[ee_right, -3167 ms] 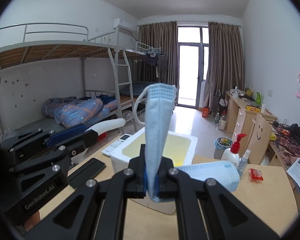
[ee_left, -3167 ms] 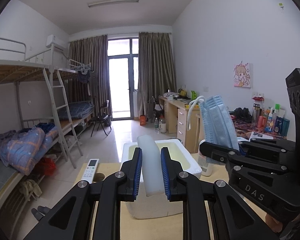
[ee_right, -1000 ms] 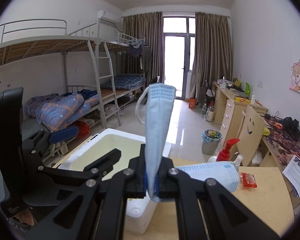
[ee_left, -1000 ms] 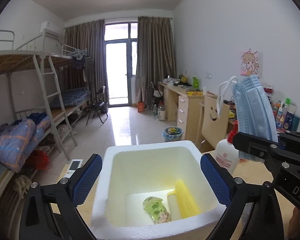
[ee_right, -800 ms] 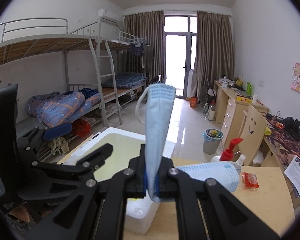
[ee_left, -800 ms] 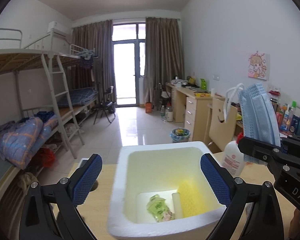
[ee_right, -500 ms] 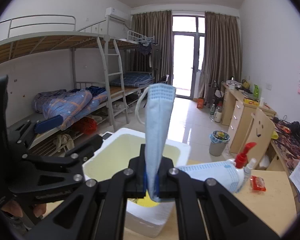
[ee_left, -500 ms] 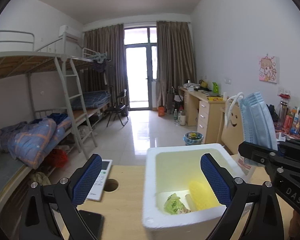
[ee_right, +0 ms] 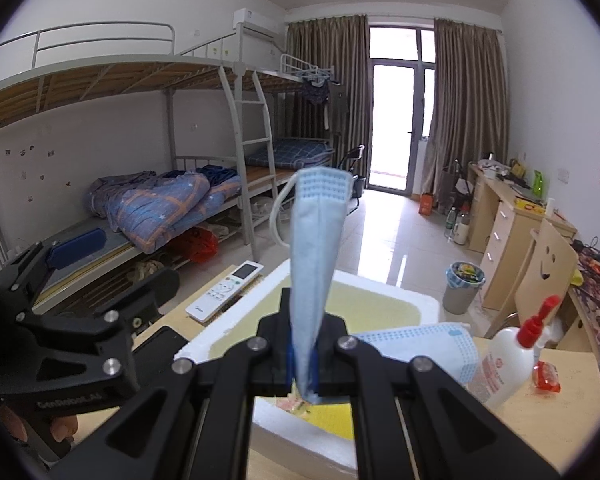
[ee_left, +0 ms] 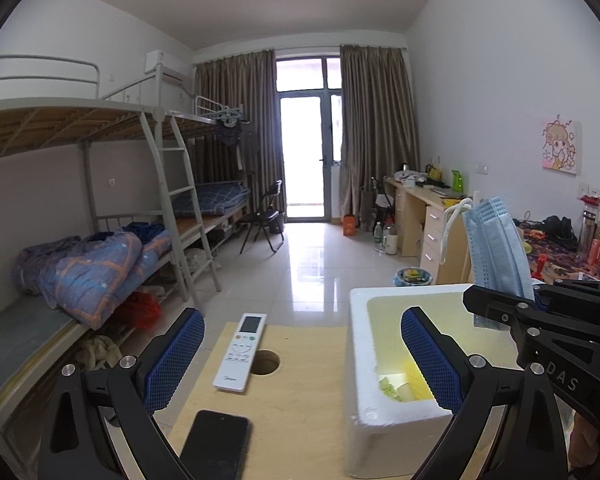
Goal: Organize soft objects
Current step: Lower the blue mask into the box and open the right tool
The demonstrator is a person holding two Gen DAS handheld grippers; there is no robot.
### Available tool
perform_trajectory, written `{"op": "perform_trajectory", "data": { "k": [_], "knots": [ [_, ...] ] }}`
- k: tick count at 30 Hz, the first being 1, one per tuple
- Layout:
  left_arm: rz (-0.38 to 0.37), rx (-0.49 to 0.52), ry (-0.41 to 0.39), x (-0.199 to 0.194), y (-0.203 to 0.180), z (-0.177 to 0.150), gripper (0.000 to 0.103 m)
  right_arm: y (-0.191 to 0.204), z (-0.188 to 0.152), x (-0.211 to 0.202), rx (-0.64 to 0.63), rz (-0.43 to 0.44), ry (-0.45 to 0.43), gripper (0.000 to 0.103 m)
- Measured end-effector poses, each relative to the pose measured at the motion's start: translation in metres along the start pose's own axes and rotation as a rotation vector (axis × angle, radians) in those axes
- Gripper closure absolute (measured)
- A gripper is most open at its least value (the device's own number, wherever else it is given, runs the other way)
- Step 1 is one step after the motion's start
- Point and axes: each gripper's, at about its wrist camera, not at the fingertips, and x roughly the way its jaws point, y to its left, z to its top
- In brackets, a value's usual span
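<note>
My right gripper (ee_right: 302,354) is shut on a folded blue face mask (ee_right: 316,248) that stands upright above the white foam box (ee_right: 228,330). The mask (ee_left: 496,244) and right gripper (ee_left: 540,312) also show in the left wrist view, over the box's right side. My left gripper (ee_left: 302,354) is open and empty, left of the foam box (ee_left: 358,360). Inside the box lie a yellow sponge (ee_left: 416,378), a white roll (ee_left: 403,390) and a green packet (ee_left: 387,382). A second blue mask (ee_right: 432,346) hangs on the box's far right.
On the wooden table (ee_left: 296,392) lie a white remote (ee_left: 242,352), a black phone (ee_left: 216,444) and a round cable hole (ee_left: 265,362). A white pump bottle (ee_right: 512,354) and a red wrapper (ee_right: 548,376) sit right of the box. Bunk beds stand left, desks right.
My left gripper let go of the white roll into the box, opened wide, and moved left away from the box. My right gripper keeps the mask and sits above the box.
</note>
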Motion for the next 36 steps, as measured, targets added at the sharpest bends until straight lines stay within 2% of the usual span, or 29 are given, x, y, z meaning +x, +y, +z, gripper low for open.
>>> {"op": "perform_trajectory", "data": {
  "k": [11, 13, 15, 17, 22, 36],
  "knots": [
    [0.025, -0.007, -0.004, -0.006, 0.009, -0.004, 0.004, 0.000, -0.003, 0.018, -0.001, 0.004, 0.042, 0.092],
    [0.024, -0.009, -0.009, -0.007, 0.011, -0.004, 0.004, 0.000, -0.004, 0.020, -0.002, 0.009, 0.055, 0.078],
    [0.024, -0.013, -0.009, -0.008, 0.011, -0.005, 0.004, 0.001, -0.005, 0.018, -0.014, 0.008, 0.043, 0.041],
    [0.024, -0.014, -0.007, -0.007, 0.014, -0.004, 0.004, 0.000, -0.006, 0.016, -0.007, -0.008, 0.030, 0.027],
    [0.020, -0.015, -0.005, -0.007, 0.014, -0.003, 0.004, -0.006, -0.006, 0.013, 0.022, 0.002, 0.043, 0.022],
    [0.006, -0.014, -0.023, -0.020, 0.002, -0.001, 0.004, -0.007, 0.000, -0.011, 0.048, -0.009, 0.025, 0.021]
  ]
}}
